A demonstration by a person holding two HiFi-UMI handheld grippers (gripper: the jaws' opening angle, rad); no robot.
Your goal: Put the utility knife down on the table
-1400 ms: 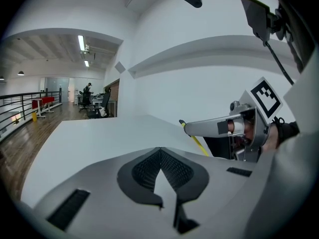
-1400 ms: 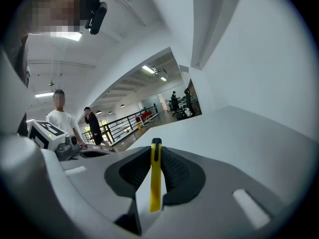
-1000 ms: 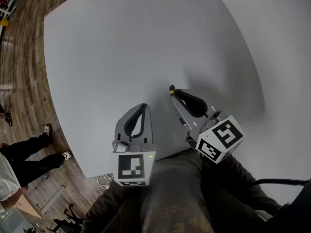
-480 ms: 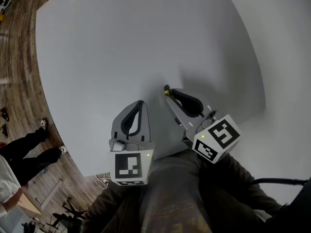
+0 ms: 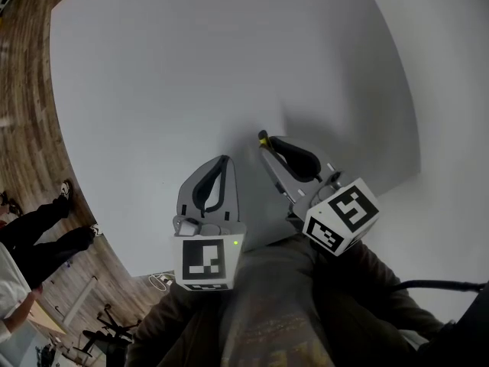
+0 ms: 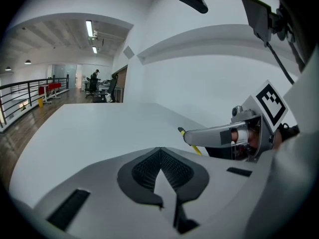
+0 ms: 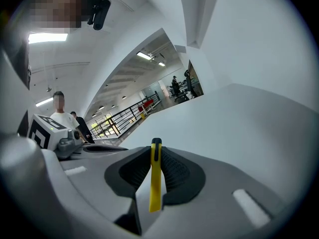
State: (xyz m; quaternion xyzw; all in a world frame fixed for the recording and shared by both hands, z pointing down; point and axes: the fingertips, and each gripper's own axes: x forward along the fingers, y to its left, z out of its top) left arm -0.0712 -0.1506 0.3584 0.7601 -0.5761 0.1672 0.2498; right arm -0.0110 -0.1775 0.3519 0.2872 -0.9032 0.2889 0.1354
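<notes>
The right gripper (image 7: pixel 155 147) is clamped on the yellow utility knife (image 7: pixel 155 180), which stands edge-on between its jaws, its black-tipped end poking just past the jaw tips. Just beside it, on its left, the left gripper (image 6: pixel 160 151) has its jaws pressed together with nothing between them. The white worktop (image 5: pixel 191 67) lies below and ahead of both grippers.
</notes>
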